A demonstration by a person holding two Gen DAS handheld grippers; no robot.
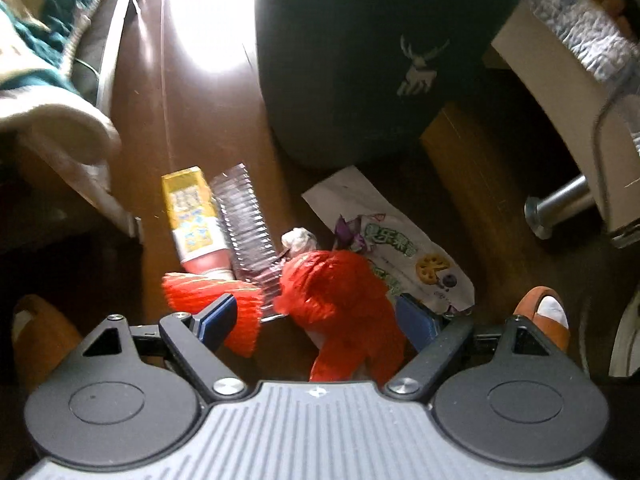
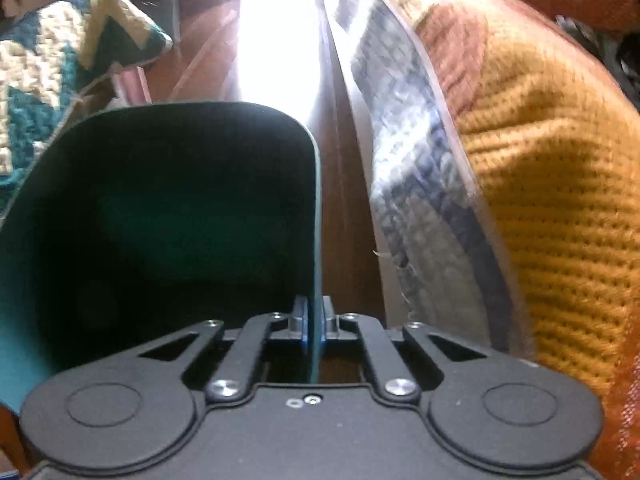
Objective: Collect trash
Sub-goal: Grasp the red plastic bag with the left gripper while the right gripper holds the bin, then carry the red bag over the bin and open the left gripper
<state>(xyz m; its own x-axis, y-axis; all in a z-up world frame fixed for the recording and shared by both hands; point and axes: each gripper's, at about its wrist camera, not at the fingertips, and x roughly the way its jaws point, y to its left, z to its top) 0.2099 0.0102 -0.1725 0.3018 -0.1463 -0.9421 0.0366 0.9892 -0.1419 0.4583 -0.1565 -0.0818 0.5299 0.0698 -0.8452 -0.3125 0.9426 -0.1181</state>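
- The left gripper (image 1: pixel 316 316) hangs over the litter with its jaws spread wide; nothing is pinched, though the red net bag (image 1: pixel 340 300) lies bunched between the two blue pads (image 1: pixel 416 318).
- The right gripper (image 2: pixel 315 322) is clamped tight on the thin rim of the dark green bin (image 2: pixel 176 216), one pad inside the wall and one outside.
- My reading of the step: the bin is being steadied in one hand while the first piece of trash is about to be picked up; nothing appears collected yet, as the bin's inside looks dark and bare.
- The next move, I judge, calls for lowering the left jaws around the red net bag and closing; the mesh is soft and loose, so it may snag its neighbours.
- Just beyond the net lie a crushed clear bottle (image 1: pixel 248 224), a yellow tube (image 1: pixel 192 216) touching it, a white paper wad (image 1: pixel 298 240) and a printed snack wrapper (image 1: pixel 384 240).
- All of it rests on a brown wooden floor (image 1: pixel 200 100), with the bin (image 1: pixel 360 60), marked with a deer emblem, standing just behind the pile.
- An orange slipper (image 1: pixel 544 316) shows near the right jaw.
- Farther off: a teal-and-cream knitted throw (image 2: pixel 60 60), a mustard knitted cover (image 2: pixel 552 180) over bedding, and a glare of daylight on the floor.
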